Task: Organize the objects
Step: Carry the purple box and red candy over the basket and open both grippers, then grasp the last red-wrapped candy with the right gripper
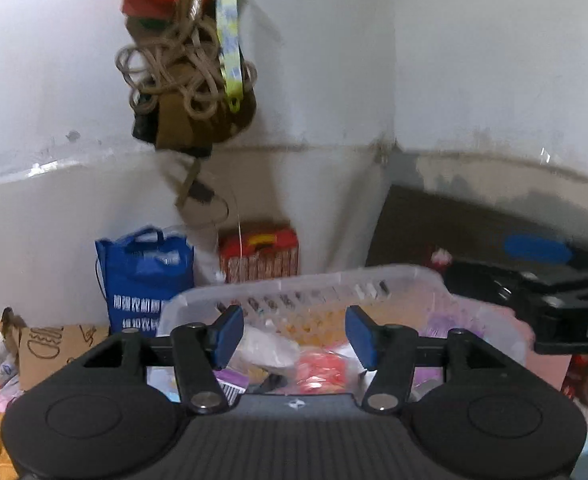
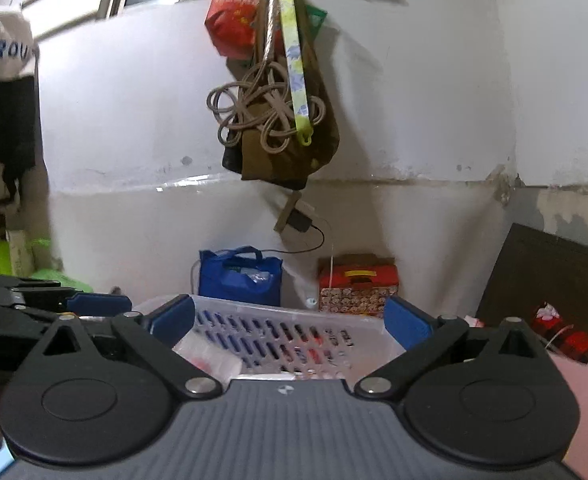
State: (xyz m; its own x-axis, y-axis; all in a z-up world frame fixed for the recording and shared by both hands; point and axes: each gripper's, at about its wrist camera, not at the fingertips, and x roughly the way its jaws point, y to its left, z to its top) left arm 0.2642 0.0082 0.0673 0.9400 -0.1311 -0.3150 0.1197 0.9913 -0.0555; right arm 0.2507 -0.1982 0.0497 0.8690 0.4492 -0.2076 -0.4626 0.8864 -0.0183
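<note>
A clear plastic basket [image 1: 317,286] with slotted walls holds several small packets, among them a white pouch [image 1: 270,346] and a red packet [image 1: 319,368]. My left gripper [image 1: 294,336] is open and empty, held just above the basket's near side. My right gripper [image 2: 290,318] is open wide and empty, over the same basket [image 2: 278,320], with a clear packet [image 2: 210,356] below it. The right gripper's body shows at the right in the left wrist view [image 1: 549,300]. The left gripper's body shows at the left in the right wrist view [image 2: 34,308].
A blue tote bag [image 1: 146,276] and a red printed box [image 1: 260,256] stand against the white wall. A bundle of rope, bags and a yellow strap [image 1: 190,68] hangs above. A dark board [image 2: 553,280] leans at right. A cardboard box [image 1: 54,348] sits at left.
</note>
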